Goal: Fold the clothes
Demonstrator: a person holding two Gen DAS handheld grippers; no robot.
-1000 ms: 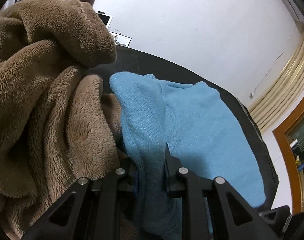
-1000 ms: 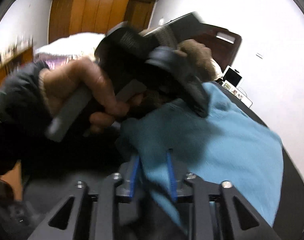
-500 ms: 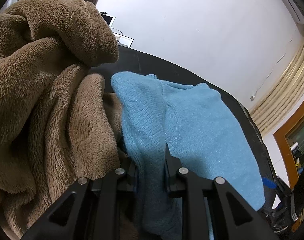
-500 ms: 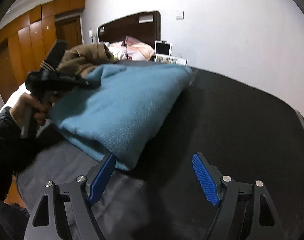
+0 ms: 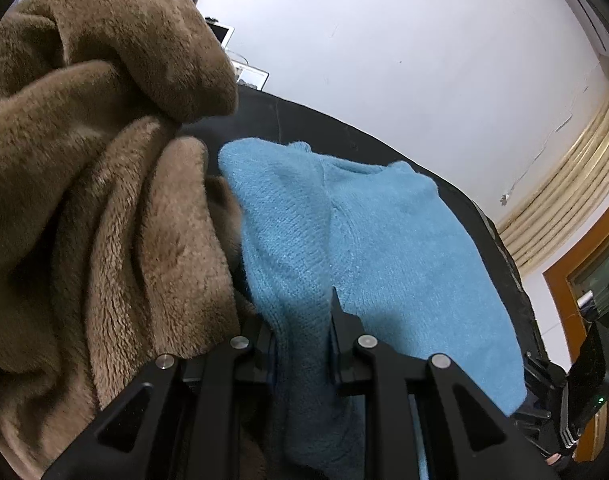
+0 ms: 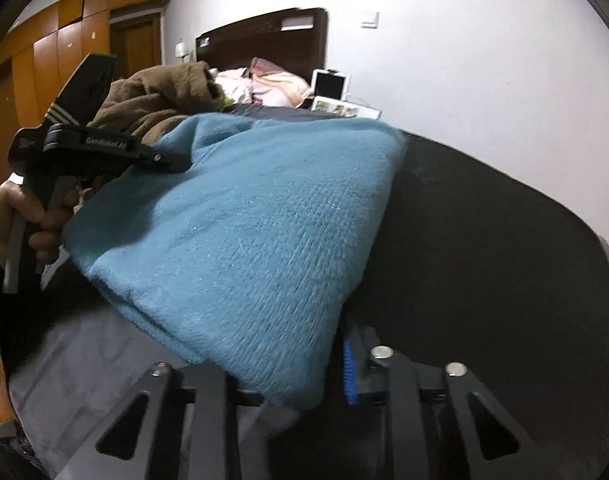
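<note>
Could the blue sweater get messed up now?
Maybe. The left tongs pinch the light blue knitted sweater right beside the fluffy brown fleece garment, so a pull might drag the fleece along. The right tongs seem to grip only the sweater's near corner, which might slip out and spoil the fold.

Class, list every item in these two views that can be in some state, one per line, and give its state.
Blue sweater: folded over, lying on the dark surface, gripped at two edges.
Brown fleece: crumpled in a heap, unfolded, beside the sweater.
Left gripper: shut on the sweater.
Right gripper: closed on the sweater's near corner.
Tablet: propped upright, screen blank.
</note>
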